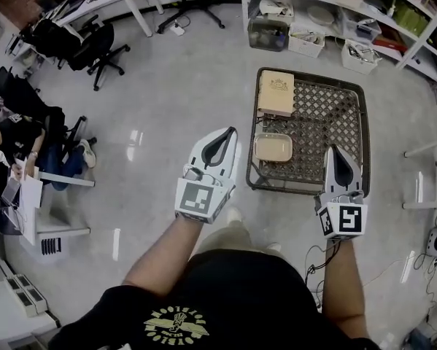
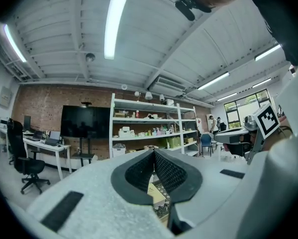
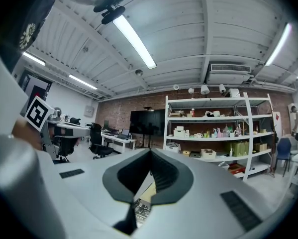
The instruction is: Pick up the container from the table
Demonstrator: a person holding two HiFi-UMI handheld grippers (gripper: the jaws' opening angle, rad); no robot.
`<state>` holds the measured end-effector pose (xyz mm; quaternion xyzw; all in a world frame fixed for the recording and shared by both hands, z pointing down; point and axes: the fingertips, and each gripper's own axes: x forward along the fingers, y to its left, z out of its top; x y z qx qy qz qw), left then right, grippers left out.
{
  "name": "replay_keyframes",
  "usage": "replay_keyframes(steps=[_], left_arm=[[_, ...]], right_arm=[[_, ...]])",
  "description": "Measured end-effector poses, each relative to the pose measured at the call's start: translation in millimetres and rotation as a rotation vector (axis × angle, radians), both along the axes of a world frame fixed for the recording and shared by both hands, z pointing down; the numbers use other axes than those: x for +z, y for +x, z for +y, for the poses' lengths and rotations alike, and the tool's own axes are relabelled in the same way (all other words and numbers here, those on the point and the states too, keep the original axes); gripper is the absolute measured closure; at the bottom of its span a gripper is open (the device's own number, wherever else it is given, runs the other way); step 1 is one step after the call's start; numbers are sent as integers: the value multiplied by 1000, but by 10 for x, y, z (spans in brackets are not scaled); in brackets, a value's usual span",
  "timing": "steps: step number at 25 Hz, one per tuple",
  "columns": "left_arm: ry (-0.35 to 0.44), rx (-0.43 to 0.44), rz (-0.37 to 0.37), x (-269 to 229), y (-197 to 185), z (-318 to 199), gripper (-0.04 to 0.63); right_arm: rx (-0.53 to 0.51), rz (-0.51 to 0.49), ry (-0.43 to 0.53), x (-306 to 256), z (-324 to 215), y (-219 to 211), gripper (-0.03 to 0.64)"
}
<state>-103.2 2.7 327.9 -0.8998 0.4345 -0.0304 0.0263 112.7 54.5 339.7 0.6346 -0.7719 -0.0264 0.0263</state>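
Since the jaws of the left gripper (image 1: 230,131) and right gripper (image 1: 333,150) are both pressed together on nothing, the container (image 1: 273,147) could easily get shoved across the table (image 1: 327,115) rather than grabbed, tbh. It's sat at the near-left corner, just beside the left tips. A box (image 1: 276,92) is parked right behind it, so a push could be jammed there; shelves (image 1: 349,13) and chairs (image 1: 98,49) are seen well apart.
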Motion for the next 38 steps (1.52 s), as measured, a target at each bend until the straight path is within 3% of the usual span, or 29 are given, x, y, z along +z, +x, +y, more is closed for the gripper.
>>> replay_keyframes(steps=[6,11,19,25,38], left_arm=[[-9,33,5,-14,32,-243,586],[-32,88,22,45,65,-359,586],[-60,171,41,197,85,-419,586],[-81,159,45,249,86,-543,586],[-119,72,27,327,314,-873,586]], right_arm=[[14,14,-9,-32,-137,-71,606],[3,-80,-10,-137,-143,-150,606],[32,-13,-34,-190,-246,-246,606],[-3,24,-72,-97,-350,-339,606],[-86,-8,-92,44,-841,3,606]])
